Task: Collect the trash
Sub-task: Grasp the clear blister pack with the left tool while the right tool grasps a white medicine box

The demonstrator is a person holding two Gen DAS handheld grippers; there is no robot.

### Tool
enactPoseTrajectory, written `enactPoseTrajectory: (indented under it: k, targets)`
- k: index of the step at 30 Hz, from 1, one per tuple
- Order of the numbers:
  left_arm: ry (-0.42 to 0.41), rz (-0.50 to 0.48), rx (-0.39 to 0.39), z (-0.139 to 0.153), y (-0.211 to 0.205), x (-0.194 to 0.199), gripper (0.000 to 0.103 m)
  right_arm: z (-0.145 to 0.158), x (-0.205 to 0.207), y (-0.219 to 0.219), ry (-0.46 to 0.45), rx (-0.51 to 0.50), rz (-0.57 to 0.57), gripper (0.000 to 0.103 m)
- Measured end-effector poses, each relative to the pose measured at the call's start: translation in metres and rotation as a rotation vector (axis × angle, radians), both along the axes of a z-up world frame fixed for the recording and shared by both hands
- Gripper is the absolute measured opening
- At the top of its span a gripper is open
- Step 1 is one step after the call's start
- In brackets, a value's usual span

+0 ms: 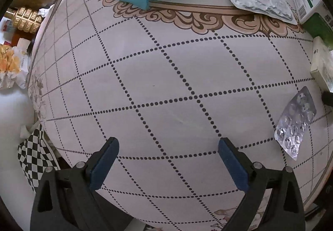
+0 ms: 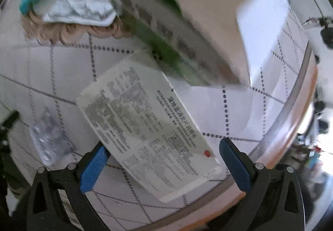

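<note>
Both tools gape wide with nothing in them. The left tool [image 1: 168, 160] hovers over the smooth dotted-grid tabletop [image 1: 166, 89], a bubbly clear blister pack [image 1: 295, 124] lying just to its right. The right tool [image 2: 164, 166] straddles a flat printed paper leaflet [image 2: 145, 126], near a crinkled foil pouch [image 2: 81, 6]

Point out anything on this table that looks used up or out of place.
The blister pack near the table's right edge looks emptied, its clear bubbles hollow. A printed leaflet lies loose beside it, out of any box.
</note>
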State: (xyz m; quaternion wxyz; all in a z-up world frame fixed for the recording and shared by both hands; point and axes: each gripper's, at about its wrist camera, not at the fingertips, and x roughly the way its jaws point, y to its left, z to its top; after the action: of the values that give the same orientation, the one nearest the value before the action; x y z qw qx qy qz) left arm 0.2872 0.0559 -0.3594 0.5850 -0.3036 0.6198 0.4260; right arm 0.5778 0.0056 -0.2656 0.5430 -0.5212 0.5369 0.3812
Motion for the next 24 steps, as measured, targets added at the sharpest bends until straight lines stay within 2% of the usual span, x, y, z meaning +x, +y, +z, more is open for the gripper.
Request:
enactPoseTrajectory:
  k: [4,8,11,13,14,15,18,20,21,22,23,24]
  targets:
    - [-0.007,0.033,-0.048,0.005,-0.001,0.003,0.099,-0.001,0.001,-0.029,0.015,0.008,-0.119,0.097]
    - [-0.104,0.159,-0.154,0.019,0.000,0.018,0.097,0.008,0.024,-0.067,-0.001,0.072,-0.403,0.096]
    - [-0.220,0.320,-0.320,0.015,0.002,0.032,0.096,0.016,0.051,-0.082,-0.035,0.154,-0.616,0.094]
    - [-0.276,0.408,-0.425,0.006,0.003,0.043,0.096,0.018,0.065,-0.086,-0.058,0.195,-0.698,0.092]
    - [-0.307,0.462,-0.479,0.000,0.004,0.050,0.096,0.018,0.070,-0.084,-0.061,0.209,-0.722,0.092]
    - [-0.321,0.491,-0.496,-0.002,0.005,0.054,0.096,0.018,0.075,-0.081,-0.060,0.215,-0.733,0.092]
    - [-0.342,0.574,-0.504,-0.009,0.012,0.066,0.096,0.018,0.081,-0.074,-0.082,0.230,-0.735,0.091]
    - [-0.322,0.616,-0.506,-0.015,0.014,0.071,0.096,0.014,0.083,-0.071,-0.096,0.230,-0.731,0.091]
    - [-0.316,0.634,-0.510,-0.018,0.014,0.071,0.089,0.011,0.088,-0.067,-0.099,0.227,-0.727,0.090]
    - [-0.302,0.650,-0.510,-0.020,0.014,0.071,0.078,0.008,0.095,-0.063,-0.101,0.223,-0.725,0.090]
    - [-0.287,0.667,-0.493,-0.020,0.014,0.070,0.078,0.009,0.098,-0.069,-0.100,0.220,-0.725,0.090]
    - [-0.272,0.664,-0.482,-0.020,0.013,0.070,0.074,0.011,0.100,-0.075,-0.097,0.219,-0.724,0.090]
